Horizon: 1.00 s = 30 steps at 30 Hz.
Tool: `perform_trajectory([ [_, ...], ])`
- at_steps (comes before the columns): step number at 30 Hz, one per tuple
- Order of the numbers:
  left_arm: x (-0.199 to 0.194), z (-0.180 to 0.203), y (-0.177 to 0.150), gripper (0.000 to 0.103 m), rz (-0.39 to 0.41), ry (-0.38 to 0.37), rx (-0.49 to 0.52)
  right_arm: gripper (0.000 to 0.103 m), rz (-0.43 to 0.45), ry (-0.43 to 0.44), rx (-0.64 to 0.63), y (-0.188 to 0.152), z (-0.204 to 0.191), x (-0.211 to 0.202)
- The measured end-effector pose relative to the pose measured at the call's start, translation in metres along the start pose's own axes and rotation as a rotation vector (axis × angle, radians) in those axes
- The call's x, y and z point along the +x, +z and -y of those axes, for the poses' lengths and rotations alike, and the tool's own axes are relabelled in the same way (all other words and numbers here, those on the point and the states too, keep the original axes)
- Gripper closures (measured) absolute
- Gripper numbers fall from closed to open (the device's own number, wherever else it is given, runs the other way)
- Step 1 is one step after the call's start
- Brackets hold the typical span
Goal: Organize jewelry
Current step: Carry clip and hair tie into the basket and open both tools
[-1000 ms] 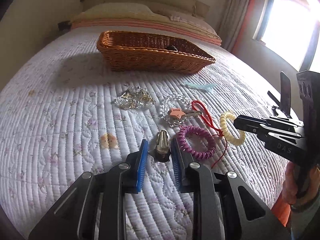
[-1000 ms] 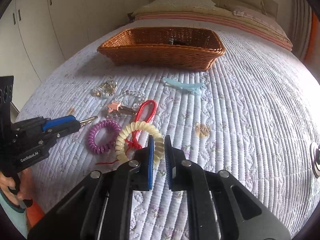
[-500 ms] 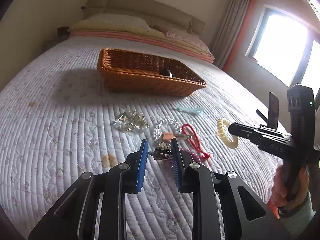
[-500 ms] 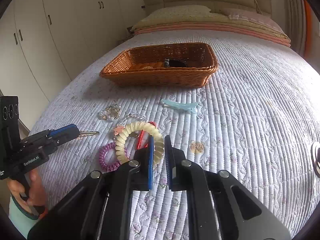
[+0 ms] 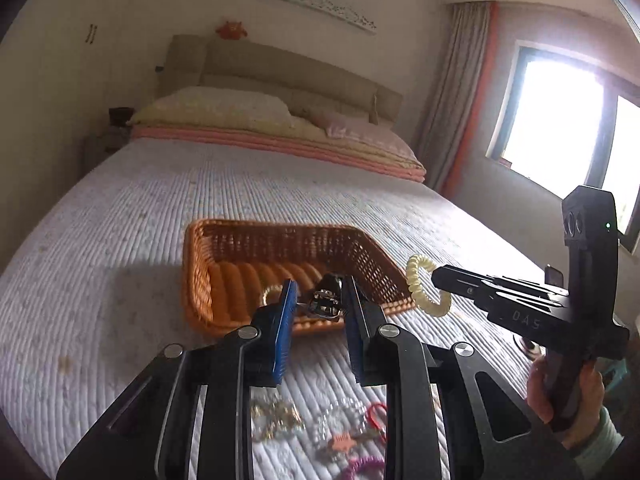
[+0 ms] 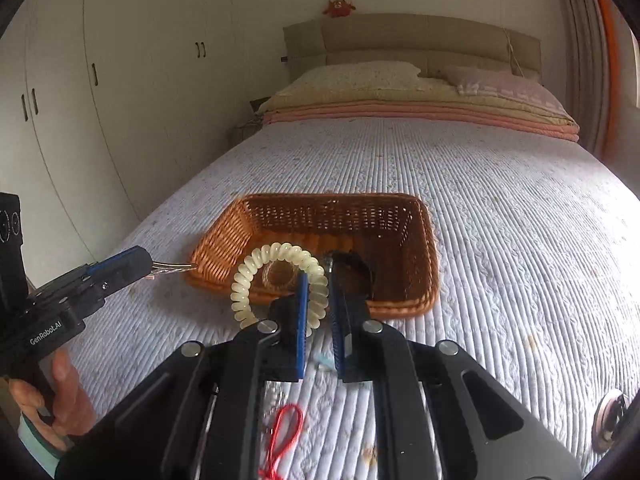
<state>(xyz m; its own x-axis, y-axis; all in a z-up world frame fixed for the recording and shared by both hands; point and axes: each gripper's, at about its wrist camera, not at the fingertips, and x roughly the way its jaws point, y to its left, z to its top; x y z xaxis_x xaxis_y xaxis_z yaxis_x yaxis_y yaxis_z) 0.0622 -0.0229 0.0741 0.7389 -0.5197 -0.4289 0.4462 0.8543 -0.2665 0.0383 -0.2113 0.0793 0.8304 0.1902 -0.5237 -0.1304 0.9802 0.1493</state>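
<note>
My left gripper (image 5: 318,304) is shut on a silver hair clip (image 5: 325,304) and holds it in the air at the near edge of the brown wicker basket (image 5: 208,264). My right gripper (image 6: 318,292) is shut on a cream spiral hair tie (image 6: 256,272) and holds it above the basket's near rim (image 6: 404,308). The tie also shows in the left wrist view (image 5: 424,292), beside the basket's right corner. A dark item (image 6: 356,268) and a pale ring (image 6: 280,276) lie inside the basket.
On the quilt below the grippers lie a gold-and-clear piece (image 5: 276,416), a bead bracelet with a pink star (image 5: 344,436), a red cord (image 6: 284,436), a purple spiral tie (image 5: 364,466) and a pale blue clip (image 6: 322,362). Pillows (image 6: 360,76) lie at the headboard.
Both grippers have lifted their items off the quilt and moved forward to the basket. The other jewelry now lies below and behind the fingers.
</note>
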Motion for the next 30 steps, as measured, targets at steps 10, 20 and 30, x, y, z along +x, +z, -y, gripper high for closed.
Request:
perform_trajectory([
  [10,0.109,-0.030,0.023,0.081,-0.088,0.091,0.018,0.094,-0.174,-0.017,0.075,0.058,0.027,0.133],
  [20,0.150,-0.047,-0.005,0.081,-0.200,0.156,-0.006,0.094,-0.281,-0.010,0.099,0.046,0.040,0.183],
  [30,0.105,-0.041,0.004,0.064,-0.133,0.158,-0.016,0.072,-0.225,-0.001,0.089,0.048,0.037,0.146],
])
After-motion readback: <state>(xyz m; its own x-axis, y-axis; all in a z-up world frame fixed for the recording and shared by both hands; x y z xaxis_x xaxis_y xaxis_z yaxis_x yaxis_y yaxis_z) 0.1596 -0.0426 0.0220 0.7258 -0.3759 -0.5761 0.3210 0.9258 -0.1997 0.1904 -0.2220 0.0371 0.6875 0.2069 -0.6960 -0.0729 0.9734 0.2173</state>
